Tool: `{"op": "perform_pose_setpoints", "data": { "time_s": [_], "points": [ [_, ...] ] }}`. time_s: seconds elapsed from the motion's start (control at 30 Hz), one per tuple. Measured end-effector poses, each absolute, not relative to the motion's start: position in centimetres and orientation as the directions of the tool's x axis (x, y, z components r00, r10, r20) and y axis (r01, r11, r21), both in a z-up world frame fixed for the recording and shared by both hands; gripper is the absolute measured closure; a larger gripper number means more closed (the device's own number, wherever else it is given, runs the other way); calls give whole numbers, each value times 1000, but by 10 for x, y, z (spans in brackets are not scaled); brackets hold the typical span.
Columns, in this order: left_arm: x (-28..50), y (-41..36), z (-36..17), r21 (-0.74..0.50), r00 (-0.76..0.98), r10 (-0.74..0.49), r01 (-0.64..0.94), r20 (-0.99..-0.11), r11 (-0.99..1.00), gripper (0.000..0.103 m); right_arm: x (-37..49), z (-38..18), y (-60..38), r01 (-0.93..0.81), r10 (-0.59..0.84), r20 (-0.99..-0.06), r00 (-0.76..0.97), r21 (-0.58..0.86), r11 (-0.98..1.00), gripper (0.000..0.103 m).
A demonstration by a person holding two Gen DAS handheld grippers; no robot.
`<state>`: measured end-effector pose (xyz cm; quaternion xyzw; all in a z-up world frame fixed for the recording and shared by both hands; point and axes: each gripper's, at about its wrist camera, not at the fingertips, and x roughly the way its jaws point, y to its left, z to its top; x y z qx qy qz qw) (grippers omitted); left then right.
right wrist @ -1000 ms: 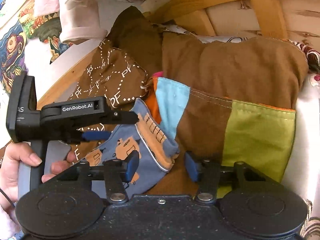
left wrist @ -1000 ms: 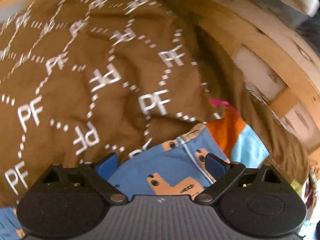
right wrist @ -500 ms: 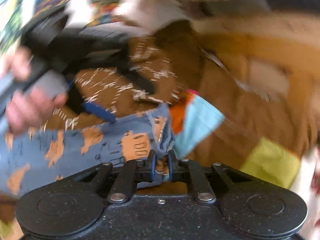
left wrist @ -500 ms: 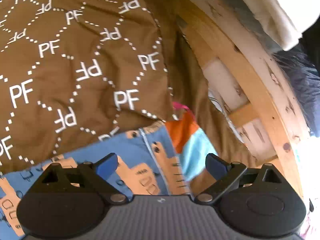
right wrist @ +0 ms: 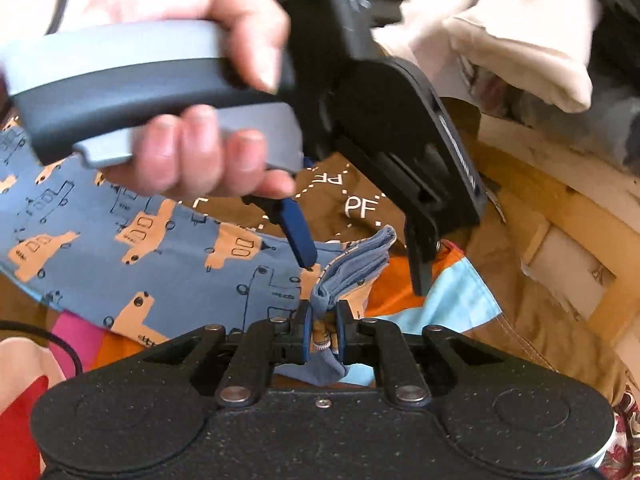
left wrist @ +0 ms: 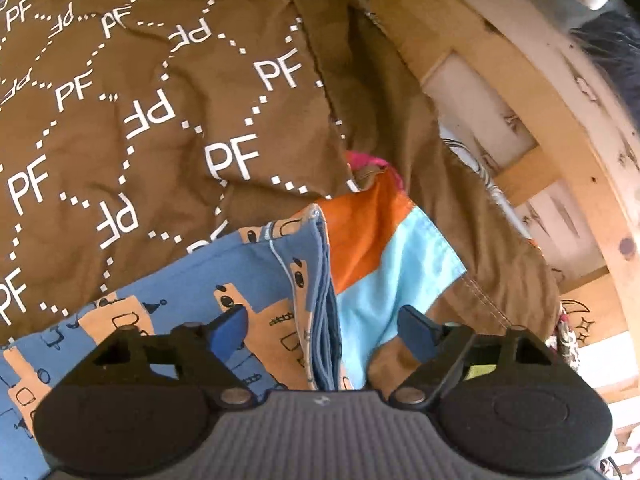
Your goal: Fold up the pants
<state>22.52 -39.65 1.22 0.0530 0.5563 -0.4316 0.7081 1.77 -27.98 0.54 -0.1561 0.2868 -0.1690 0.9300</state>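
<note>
The pants are blue with tan truck prints and lie on a brown bedspread. In the right wrist view the pants stretch left. My right gripper is shut on a bunched end of the pants. My left gripper is open, its fingers on either side of the pants' folded edge. In the right wrist view the left gripper hangs just above that same end, held by a hand.
A brown cloth with white "PF" print lies behind the pants. An orange and light-blue patch of the cover is at right. A wooden bed frame curves along the right. Cream fabric hangs above.
My right gripper closed on the pants' end and pulled it up. The left gripper moved along the pants to that same end and stayed open.
</note>
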Motion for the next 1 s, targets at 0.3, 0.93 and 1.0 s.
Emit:
{"op": "perform_pose_setpoints", "data": {
  "time_s": [0.3, 0.93, 1.0],
  "points": [
    [228, -389, 9, -406, 31, -550, 641, -834, 651, 78, 18, 3, -270, 190, -391, -477, 787, -415, 890, 90],
    [243, -224, 33, -539, 145, -649, 439, -747, 719, 91, 23, 24, -198, 25, -194, -438, 878, -363, 931, 91],
    [243, -205, 30, -546, 162, -648, 413, -744, 729, 91, 26, 23, -186, -18, -154, -449, 880, -355, 935, 91]
  ]
}}
